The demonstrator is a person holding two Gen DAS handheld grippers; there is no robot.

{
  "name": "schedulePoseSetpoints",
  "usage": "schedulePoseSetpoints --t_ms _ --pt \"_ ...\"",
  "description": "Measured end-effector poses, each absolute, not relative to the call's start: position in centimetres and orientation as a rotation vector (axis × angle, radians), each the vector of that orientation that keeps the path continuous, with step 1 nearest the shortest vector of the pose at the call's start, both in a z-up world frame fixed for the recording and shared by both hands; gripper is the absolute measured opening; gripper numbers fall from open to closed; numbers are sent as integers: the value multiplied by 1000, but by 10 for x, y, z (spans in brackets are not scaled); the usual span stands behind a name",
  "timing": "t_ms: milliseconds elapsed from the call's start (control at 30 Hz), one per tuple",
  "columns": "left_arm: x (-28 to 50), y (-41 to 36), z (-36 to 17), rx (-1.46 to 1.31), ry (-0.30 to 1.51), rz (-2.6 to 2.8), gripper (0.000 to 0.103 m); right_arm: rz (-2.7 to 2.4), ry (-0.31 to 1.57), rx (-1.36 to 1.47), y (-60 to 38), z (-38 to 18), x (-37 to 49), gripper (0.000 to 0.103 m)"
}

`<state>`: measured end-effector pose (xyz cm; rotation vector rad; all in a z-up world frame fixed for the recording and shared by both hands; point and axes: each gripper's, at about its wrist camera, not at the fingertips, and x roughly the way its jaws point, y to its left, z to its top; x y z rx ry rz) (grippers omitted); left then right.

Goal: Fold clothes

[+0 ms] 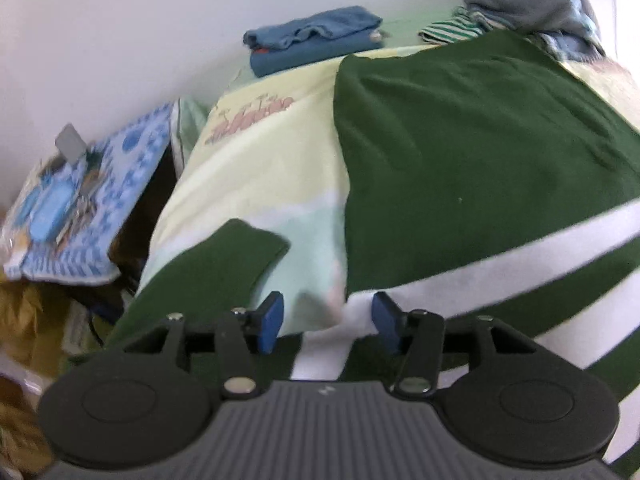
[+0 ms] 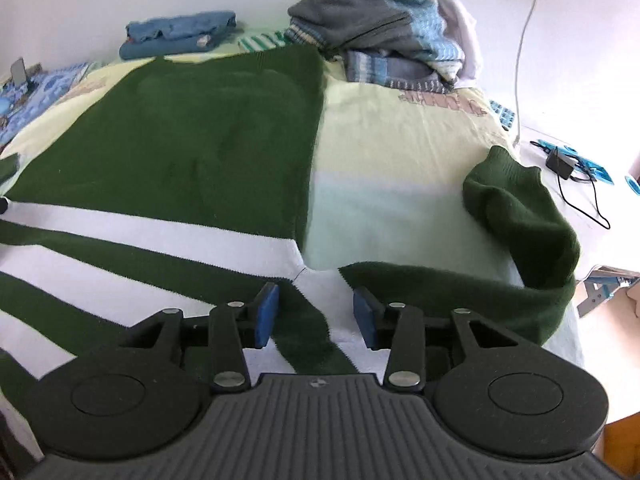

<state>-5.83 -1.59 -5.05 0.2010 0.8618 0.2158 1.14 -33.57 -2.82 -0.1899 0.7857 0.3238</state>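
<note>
A dark green sweater with white stripes lies spread flat on the bed; it also shows in the left wrist view. Its left sleeve lies out to the side, and its right sleeve curls near the bed's right edge. My left gripper is open, just above the sweater's left underarm and striped edge. My right gripper is open over the right underarm, where the stripes meet the sleeve. Neither holds cloth.
Pale yellow-green bedsheet under the sweater. Folded blue clothes and an unfolded grey and blue pile lie at the back by the wall. A blue patterned package sits beyond the bed's left edge. A charger with cable lies at right.
</note>
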Motion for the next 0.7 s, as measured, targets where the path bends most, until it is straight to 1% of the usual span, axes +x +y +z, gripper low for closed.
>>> schedulePoseSetpoints --t_ms 100,167,200,267,300,333,367,400,467,500,533,567,633,700 --pt "-43 -35 -41 183 824 219 48 466 716 -173 -307 -20 24 34" --pt "-24 -50 -47 162 804 225 49 569 704 -203 -279 -29 43 30" --pt "-16 -53 -51 151 813 237 45 597 692 -241 -269 -34 51 29" --pt "-6 -55 -59 165 814 271 43 630 688 -307 -259 -43 65 27" --pt "-6 -55 -63 187 807 293 49 631 691 -311 -265 -46 72 28" --pt "-5 -55 -67 208 799 315 57 629 696 -306 -275 -47 79 34" --pt "-8 -52 -68 232 794 346 67 626 701 -301 -285 -49 86 38" --pt "-11 -46 -68 230 799 361 68 621 715 -291 -291 -48 90 43" --pt "-14 -36 -66 221 812 386 67 611 748 -267 -302 -44 96 43" --pt "-12 -37 -62 220 815 386 58 605 765 -255 -307 -42 98 37" --pt "-10 -39 -59 219 818 386 53 593 754 -266 -305 -39 100 31" --pt "-2 -42 -56 213 809 378 49 627 758 -231 -301 -36 106 31" --pt "16 -53 -54 199 794 357 51 710 781 -150 -290 -34 122 29" --pt "39 -61 -61 231 790 349 53 724 741 -197 -269 -40 134 27"
